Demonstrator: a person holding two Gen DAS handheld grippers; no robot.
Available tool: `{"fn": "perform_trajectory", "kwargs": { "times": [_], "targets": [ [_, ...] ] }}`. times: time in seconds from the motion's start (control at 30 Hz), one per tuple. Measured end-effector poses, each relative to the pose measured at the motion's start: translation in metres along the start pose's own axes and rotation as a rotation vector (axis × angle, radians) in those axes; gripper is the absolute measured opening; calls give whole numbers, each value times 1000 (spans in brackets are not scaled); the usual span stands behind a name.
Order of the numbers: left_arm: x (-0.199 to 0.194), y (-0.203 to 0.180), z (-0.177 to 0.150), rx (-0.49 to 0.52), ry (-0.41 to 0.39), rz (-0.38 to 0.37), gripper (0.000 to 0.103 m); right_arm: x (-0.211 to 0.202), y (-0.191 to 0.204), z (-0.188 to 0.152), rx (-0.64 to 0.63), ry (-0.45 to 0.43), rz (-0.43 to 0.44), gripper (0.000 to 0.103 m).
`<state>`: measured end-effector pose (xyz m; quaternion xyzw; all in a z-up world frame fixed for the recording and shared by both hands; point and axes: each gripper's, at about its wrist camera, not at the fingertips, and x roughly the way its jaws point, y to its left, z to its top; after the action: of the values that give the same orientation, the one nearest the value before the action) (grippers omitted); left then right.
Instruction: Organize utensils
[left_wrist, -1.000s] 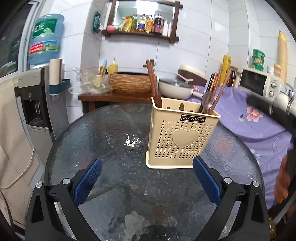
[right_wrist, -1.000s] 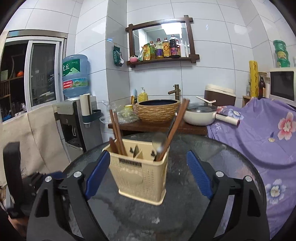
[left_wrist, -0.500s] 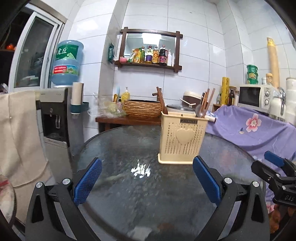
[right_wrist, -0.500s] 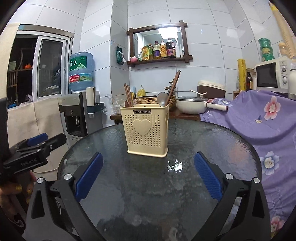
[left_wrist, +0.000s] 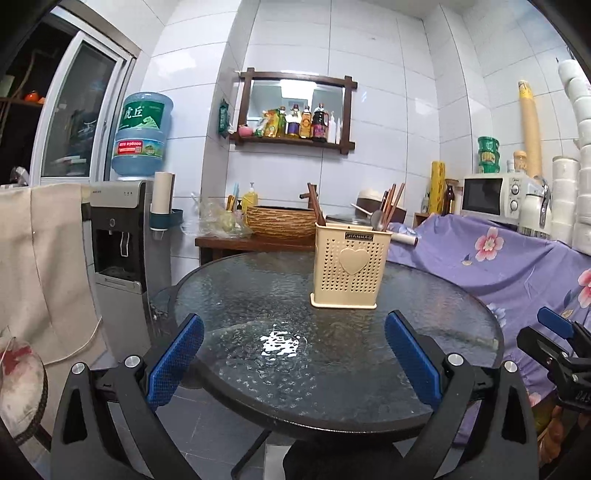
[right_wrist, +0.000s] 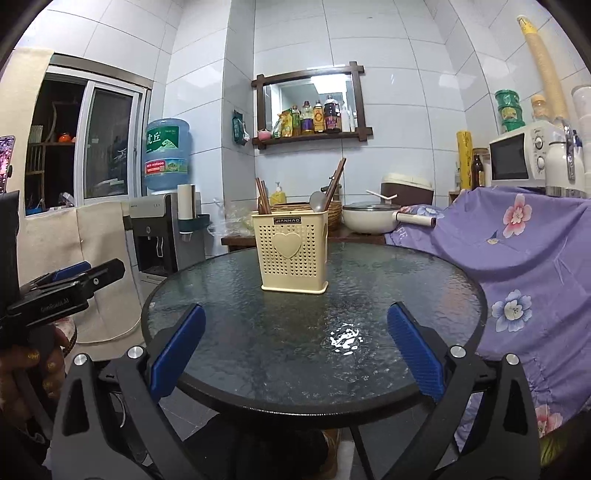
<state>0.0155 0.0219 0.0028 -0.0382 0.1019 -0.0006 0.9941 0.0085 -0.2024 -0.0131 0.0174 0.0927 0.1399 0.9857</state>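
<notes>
Perforated plastic utensil caddy (right_wrist: 294, 255) on glass counter (right_wrist: 314, 332): light, rigid, tippable; grip its side walls. Chopsticks (right_wrist: 263, 197) and spoon (right_wrist: 317, 202) inside are slim, hard and slippery. Left claw (left_wrist: 293, 363) and right claw (right_wrist: 295, 356), both near the caddy, stand apart, empty.

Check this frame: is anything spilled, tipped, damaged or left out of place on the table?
Nothing stands out. The holder stands upright on the glass table, with chopsticks and a spoon inside it. No loose utensils or spills show; the bright patch is a light reflection. Both grippers are open and empty.

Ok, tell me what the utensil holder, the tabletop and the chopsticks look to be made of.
Utensil holder: cream plastic, matte, moulded with small holes and a raised heart. Tabletop: textured glass, glossy, reflecting light, in a dark rim. Chopsticks: probably wood, dark brown, though too small to be sure.
</notes>
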Motion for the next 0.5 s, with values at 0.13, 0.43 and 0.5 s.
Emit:
{"fn": "perform_trajectory", "kwargs": {
  "times": [0.13, 0.43, 0.5],
  "targets": [
    [-6, -2, 2, 0, -17, -5, 97, -6, 1, 5, -14, -24, 4, 97],
    [-6, -3, 1, -2, -4, 1, 97, -3, 4, 8, -6, -18, 18, 97],
    [-6, -2, 1, -11, -6, 1, 97, -2, 4, 8, -6, -15, 18, 97]
  ]
}}
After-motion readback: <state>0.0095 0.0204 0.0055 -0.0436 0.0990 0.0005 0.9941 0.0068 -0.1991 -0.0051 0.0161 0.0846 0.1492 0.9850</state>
